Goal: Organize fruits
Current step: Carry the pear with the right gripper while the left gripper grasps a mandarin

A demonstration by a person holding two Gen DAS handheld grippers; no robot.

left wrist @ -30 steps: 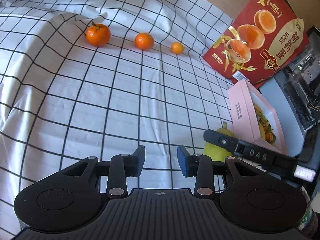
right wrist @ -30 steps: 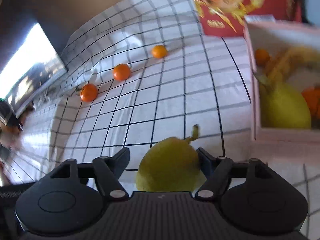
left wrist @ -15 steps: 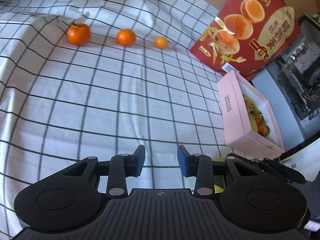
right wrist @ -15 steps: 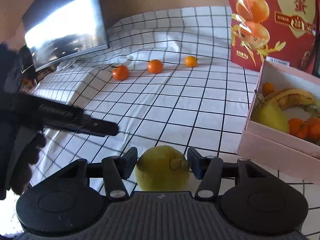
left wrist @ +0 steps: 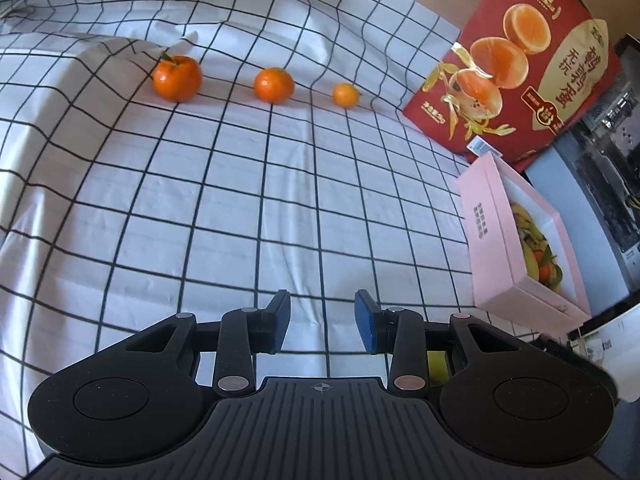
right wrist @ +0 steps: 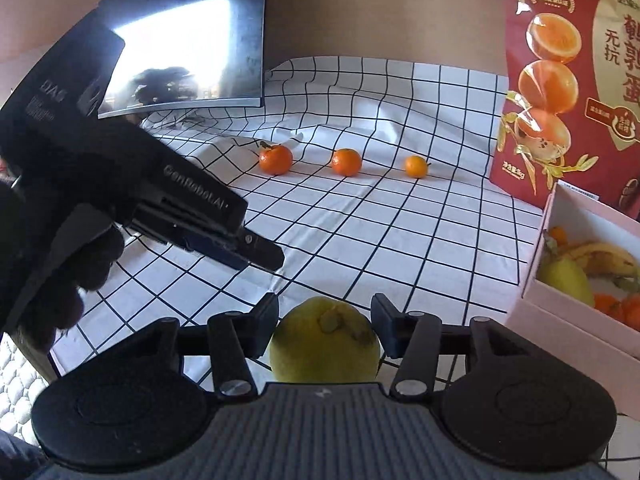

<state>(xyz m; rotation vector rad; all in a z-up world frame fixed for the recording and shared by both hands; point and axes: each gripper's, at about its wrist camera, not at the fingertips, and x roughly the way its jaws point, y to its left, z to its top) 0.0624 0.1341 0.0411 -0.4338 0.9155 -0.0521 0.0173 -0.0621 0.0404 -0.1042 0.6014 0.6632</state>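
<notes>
Closing the right gripper on a rounded yellow-green pear, blue-padded jaws having just been narrowing, pads now touching or almost touching its widest flanks, stem end facing forward. Likely handling as firm, fairly heavy, smooth-skinned and bruisable, so squeezing gently across the belly, never the stem. Hovering off to the left, the left gripper, jaws slightly parted on nothing. Lying well ahead in a row on the checked white cloth: three orange mandarins. Sitting just right, the open pink cardboard box.
</notes>
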